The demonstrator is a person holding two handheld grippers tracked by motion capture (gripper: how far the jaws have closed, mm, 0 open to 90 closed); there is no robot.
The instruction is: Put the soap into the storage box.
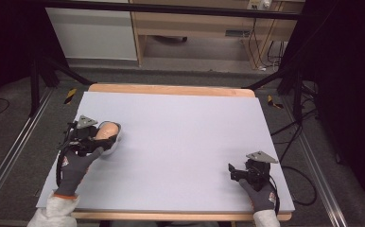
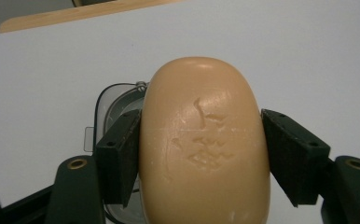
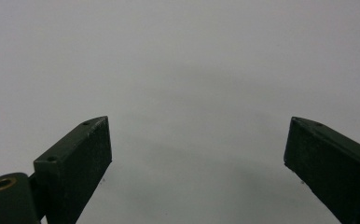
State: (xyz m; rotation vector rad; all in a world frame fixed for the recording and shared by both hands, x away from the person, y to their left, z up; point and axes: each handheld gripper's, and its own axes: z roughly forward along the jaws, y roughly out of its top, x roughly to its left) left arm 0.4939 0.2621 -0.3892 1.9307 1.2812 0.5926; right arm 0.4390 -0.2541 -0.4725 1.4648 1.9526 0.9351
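A tan oval bar of soap sits between the jaws of my left gripper, which is shut on its two sides. Under and behind the soap lies a clear plastic soap dish. In the high view the left gripper holds the soap over the dish at the table's left side. My right gripper rests low at the front right of the table, and in the right gripper view its jaws stand wide apart with nothing between them.
A pale grey mat covers the wooden table. Black frame legs and cables stand on the floor around it. A wooden shelf unit is behind the table.
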